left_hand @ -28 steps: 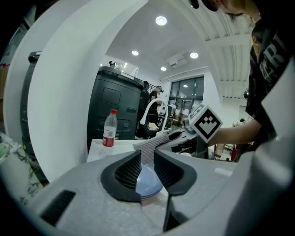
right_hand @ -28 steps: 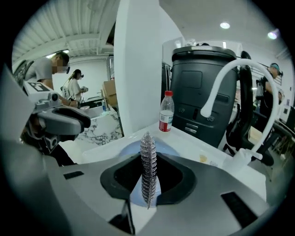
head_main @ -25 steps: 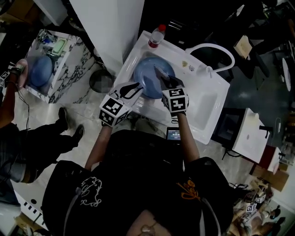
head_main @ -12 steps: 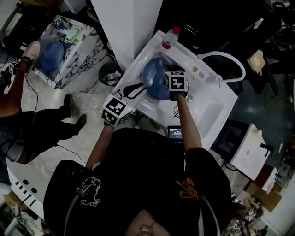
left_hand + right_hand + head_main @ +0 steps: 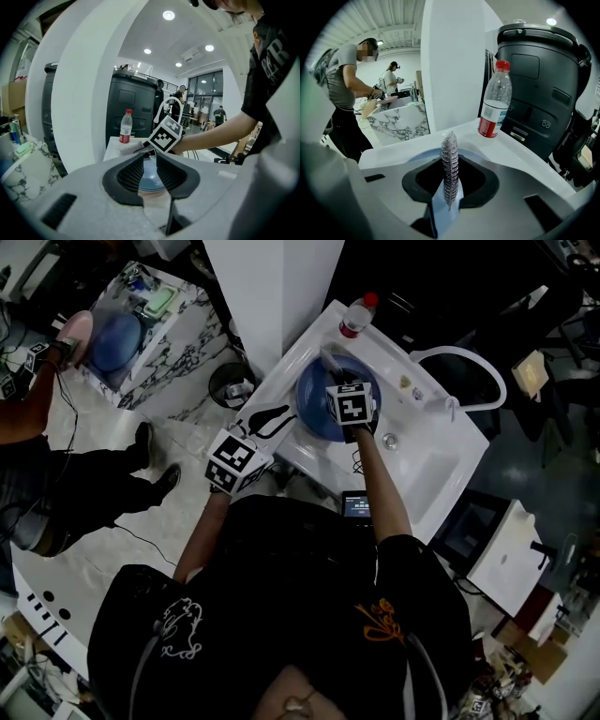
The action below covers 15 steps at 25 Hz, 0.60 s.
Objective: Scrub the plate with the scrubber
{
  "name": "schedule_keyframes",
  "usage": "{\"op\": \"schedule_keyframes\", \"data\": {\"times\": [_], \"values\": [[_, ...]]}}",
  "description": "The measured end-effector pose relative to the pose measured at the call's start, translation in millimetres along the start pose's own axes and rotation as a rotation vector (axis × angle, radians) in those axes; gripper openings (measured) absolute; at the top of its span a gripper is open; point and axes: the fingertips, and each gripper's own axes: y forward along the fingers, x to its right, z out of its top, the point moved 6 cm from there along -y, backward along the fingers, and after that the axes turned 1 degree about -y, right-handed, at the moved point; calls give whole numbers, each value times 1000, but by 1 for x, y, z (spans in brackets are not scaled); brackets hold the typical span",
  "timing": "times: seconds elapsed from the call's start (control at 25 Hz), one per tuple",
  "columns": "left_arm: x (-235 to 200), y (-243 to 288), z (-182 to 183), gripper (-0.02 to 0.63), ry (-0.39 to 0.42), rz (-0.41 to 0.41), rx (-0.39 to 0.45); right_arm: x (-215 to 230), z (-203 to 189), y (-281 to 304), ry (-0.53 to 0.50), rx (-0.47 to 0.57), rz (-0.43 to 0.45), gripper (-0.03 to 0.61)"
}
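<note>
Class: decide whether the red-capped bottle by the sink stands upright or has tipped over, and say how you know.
Upright: the bottle stands on its base on the white counter, with its red cap on top.

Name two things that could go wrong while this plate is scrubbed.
1. The left gripper has its jaws apart in front of the plate, not clamping it. The plate may slide on the sink top under the scrubber.
2. The bottle stands just beyond the plate. A forward stroke of the right gripper could topple it.
</note>
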Motion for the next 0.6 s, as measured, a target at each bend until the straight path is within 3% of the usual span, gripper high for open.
{"op": "schedule_keyframes", "data": {"times": [0.6], "values": [[4,-2,-6,92,-18,-7,-4,-62,-28,-47,-10,28,252,81]]}}
